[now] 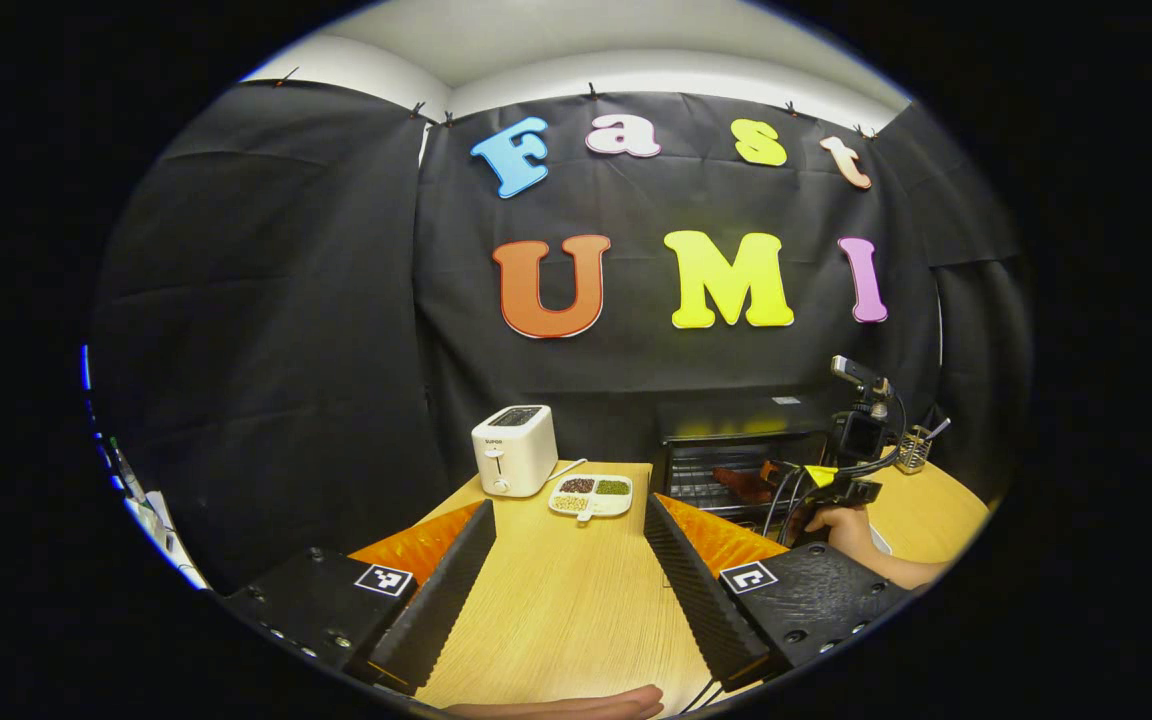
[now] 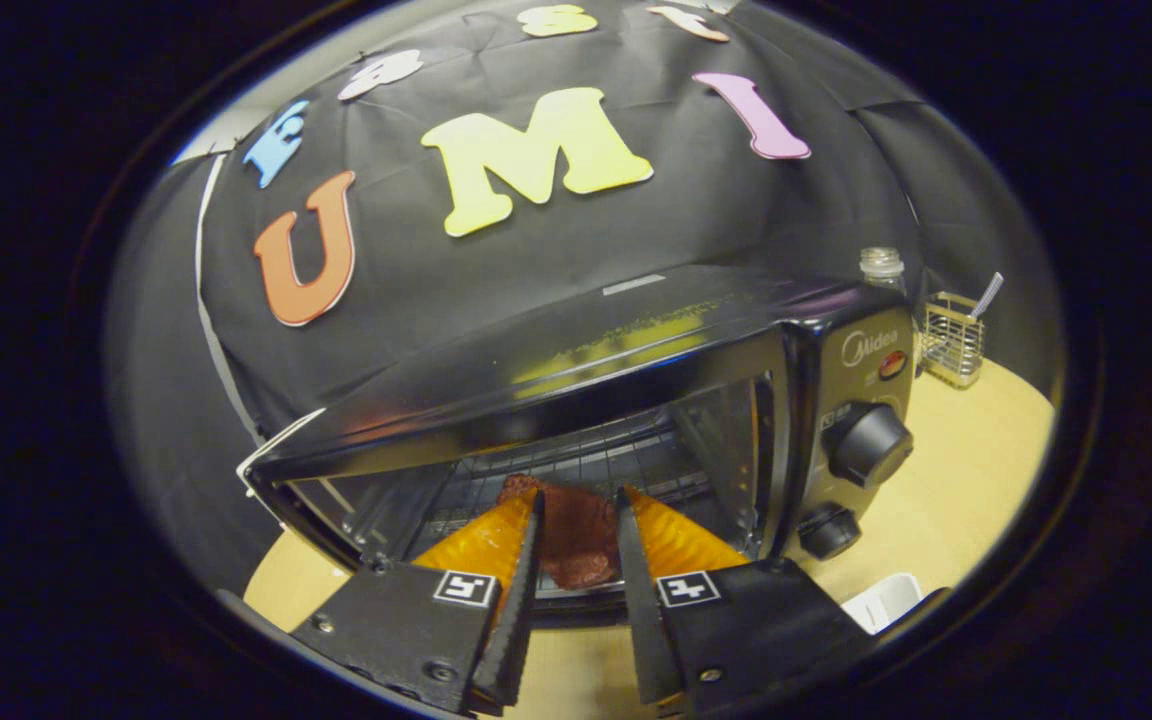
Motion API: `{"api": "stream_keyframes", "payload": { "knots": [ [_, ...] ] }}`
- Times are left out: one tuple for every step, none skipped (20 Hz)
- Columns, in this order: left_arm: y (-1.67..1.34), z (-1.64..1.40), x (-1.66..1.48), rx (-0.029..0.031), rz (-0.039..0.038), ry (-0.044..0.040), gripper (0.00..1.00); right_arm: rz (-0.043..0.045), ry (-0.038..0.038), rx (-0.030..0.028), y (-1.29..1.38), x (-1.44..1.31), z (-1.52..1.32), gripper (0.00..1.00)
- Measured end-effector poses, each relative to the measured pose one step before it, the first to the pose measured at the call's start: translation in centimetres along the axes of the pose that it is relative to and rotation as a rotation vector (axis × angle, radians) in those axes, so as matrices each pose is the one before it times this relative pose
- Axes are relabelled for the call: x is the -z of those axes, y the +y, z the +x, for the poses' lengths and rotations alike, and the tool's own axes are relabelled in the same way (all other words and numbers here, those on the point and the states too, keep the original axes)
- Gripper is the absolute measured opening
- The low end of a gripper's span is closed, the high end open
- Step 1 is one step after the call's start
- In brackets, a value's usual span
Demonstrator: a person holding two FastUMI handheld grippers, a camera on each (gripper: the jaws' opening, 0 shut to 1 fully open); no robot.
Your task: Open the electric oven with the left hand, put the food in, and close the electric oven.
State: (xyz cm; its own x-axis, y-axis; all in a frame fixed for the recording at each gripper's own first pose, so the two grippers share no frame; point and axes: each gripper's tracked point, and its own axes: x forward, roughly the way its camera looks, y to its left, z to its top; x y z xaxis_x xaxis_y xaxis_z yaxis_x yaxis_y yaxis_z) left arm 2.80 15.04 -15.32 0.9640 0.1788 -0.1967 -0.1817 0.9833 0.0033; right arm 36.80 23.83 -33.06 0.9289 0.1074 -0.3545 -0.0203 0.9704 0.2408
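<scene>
The right tongs (image 2: 578,545) grip the food (image 2: 576,535) at the rack of the open oven (image 2: 636,400). The left tongs (image 1: 568,560) hover spread and empty above the surface (image 1: 556,590). A risk — releasing early, the food may slide onto the door.

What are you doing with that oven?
The oven on the table is open. The right gripper is reaching into it with a dark reddish piece of food between its fingers, over the wire rack; I cannot tell if they still squeeze it. The left gripper is open and empty, back over the table, facing a toaster and a snack dish.
</scene>
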Motion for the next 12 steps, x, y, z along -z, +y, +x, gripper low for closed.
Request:
{"api": "stream_keyframes", "payload": {
  "knots": [
    [-0.103,-0.033,-0.16,0.00116,-0.00094,-0.00457,0.96,-0.00981,0.00214,-0.00643,-0.054,0.023,-0.632,0.48],
    [-0.167,-0.101,-0.069,0.00253,-0.00158,0.00002,0.96,-0.00825,0.00982,-0.00934,0.065,0.133,-0.85,0.53],
    [-0.064,-0.101,-0.073,0.00077,-0.00261,-0.00508,0.96,-0.01008,0.01032,-0.0143,-0.091,0.315,-0.98,0.56],
    [-0.172,-0.063,-0.086,0.00204,-0.00151,-0.00119,0.96,-0.00406,0.00415,-0.01152,-0.051,0.171,-0.842,0.6],
    [-0.297,0.008,0.177,0.00434,-0.00093,0.00497,0.96,-0.00418,-0.00093,-0.01483,0.076,-0.029,-0.952,0.61],
    [-0.258,-0.091,-0.026,0.003,0.00025,-0.00158,0.95,-0.00471,-0.00114,-0.01272,-0.051,-0.021,-1.283,0.61],
    [-0.216,-0.02,-0.08,0.00419,0.00077,-0.0011,0.96,-0.00753,-0.00426,-0.01281,0.053,-0.119,-0.903,0.66],
    [-0.271,-0.055,0.051,0.00417,-0.00064,-0.00045,0.96,-0.01213,-0.00378,-0.01178,-0.017,-0.082,-0.911,0.78],
    [-0.276,-0.075,0.052,0.00577,-0.00144,-0.00002,0.95,-0.01065,-0.00592,-0.01413,0.062,-0.121,-1.013,0.8],
    [-0.286,0.03,0.065,0.00502,-0.00252,-0.00069,0.95,-0.01138,-0.00184,-0.0245,0.068,-0.152,-1.063,0.83],
    [-0.231,-0.026,0.235,0.00586,-0.00285,0.00311,0.95,-0.00594,-0.00433,-0.01679,0.139,-0.255,-0.922,0.84],
    [-0.359,0.069,0.199,0.00888,-0.0018,0.00249,0.95,-0.00612,-0.00631,-0.01503,0.144,-0.43,-1.114,0.95]
  ]
}}
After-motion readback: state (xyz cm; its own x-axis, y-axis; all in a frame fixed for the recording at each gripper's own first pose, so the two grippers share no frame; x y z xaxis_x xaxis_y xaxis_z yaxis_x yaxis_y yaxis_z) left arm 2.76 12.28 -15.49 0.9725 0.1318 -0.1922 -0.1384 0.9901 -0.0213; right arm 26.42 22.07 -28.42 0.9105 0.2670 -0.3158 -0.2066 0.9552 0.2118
